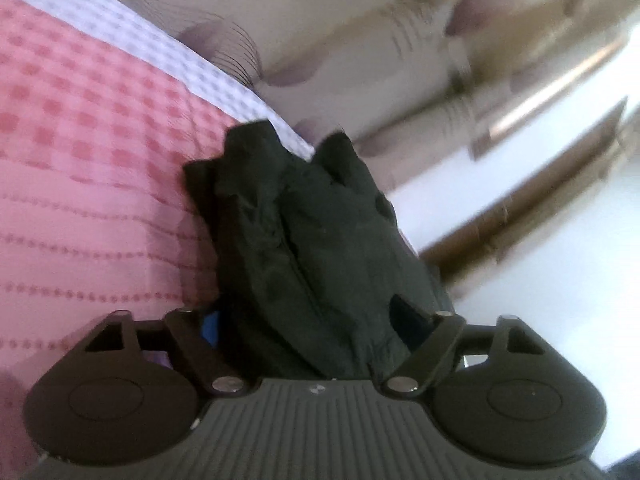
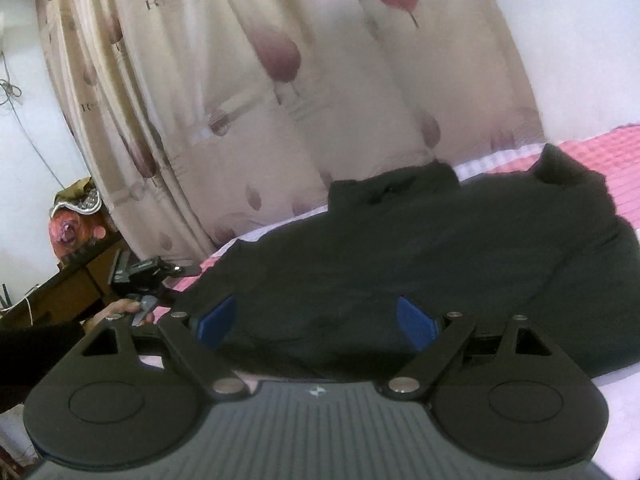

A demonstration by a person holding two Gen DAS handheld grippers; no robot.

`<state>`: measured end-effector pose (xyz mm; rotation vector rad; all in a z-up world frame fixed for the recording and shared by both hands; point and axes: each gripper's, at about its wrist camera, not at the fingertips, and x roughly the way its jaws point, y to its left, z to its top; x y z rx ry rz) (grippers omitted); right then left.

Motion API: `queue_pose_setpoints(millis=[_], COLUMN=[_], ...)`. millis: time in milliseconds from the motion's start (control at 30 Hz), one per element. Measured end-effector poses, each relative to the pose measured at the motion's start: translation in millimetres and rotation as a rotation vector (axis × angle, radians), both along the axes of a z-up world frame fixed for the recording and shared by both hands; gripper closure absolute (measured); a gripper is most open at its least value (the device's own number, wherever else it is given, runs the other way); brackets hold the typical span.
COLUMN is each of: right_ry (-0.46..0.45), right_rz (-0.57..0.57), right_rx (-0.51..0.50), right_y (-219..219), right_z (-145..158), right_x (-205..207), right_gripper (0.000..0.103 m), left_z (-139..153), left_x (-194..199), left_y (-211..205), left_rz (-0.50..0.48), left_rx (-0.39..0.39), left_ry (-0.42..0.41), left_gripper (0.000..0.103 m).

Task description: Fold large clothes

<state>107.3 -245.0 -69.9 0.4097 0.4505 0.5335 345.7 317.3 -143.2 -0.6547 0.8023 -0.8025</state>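
A large black garment (image 2: pixel 420 252) lies spread across a pink checked bed cover (image 2: pixel 608 152). My right gripper (image 2: pixel 316 320) is open, its blue pads (image 2: pixel 414 320) set wide apart over the garment's near edge. In the left wrist view my left gripper (image 1: pixel 316 320) is shut on a bunched fold of the black garment (image 1: pixel 312 224), held above the pink bed cover (image 1: pixel 80 140). The cloth hides the left gripper's fingers. The left gripper also shows at the lower left of the right wrist view (image 2: pixel 140 280), beside the garment's end.
A cream curtain with purple flower print (image 2: pixel 280 80) hangs behind the bed. A dark wooden desk (image 2: pixel 60 292) with cluttered things stands at the left. A white strip of bedding (image 1: pixel 168 48) borders the pink cover, and wooden furniture (image 1: pixel 540 184) stands beyond.
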Motion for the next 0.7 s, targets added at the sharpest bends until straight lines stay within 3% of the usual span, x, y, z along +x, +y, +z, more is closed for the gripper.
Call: queue_pose_setpoints(millis=[33,100,167,367,533,600,667,700], right_ry=[0.004,0.02,0.034,-0.036,-0.124,-0.105,-0.108,-0.095], right_rz=[0.008,0.022,0.044,0.084,0.083,0.074,0.068,0.064], right_rx=[0.001,-0.001,-0.003,-0.088,-0.192,-0.262,-0.374,-0.424], right_y=[3,10,16,40,62,76,92,99], right_z=[0,-1,-2,11,32,37,37,35], right_x=[1,3,4,16,57,80,100,110], right_gripper=[0.014,0.014,0.014,0.014,0.014,0.015,0.044,0.077], left_z=[-3,-10,-15,-10,-11,-11,-12,-12], left_x=[4,11,14,12,11,11,12,12], left_y=[0,1,1,-5,-5,-5,-4,-4], left_rz=[-0.009,-0.004,-0.01,-0.028,-0.025,-0.026,-0.025,-0.025], left_rx=[-0.005,0.002,-0.02,0.032,0.034,0.031,0.025,0.023], left_ry=[0.006,0.019,0.022,-0.012,-0.012,-0.014,-0.01,-0.009], left_gripper=[0.034,0.057,0.063,0.065,0.065,0.065,0.063,0.063])
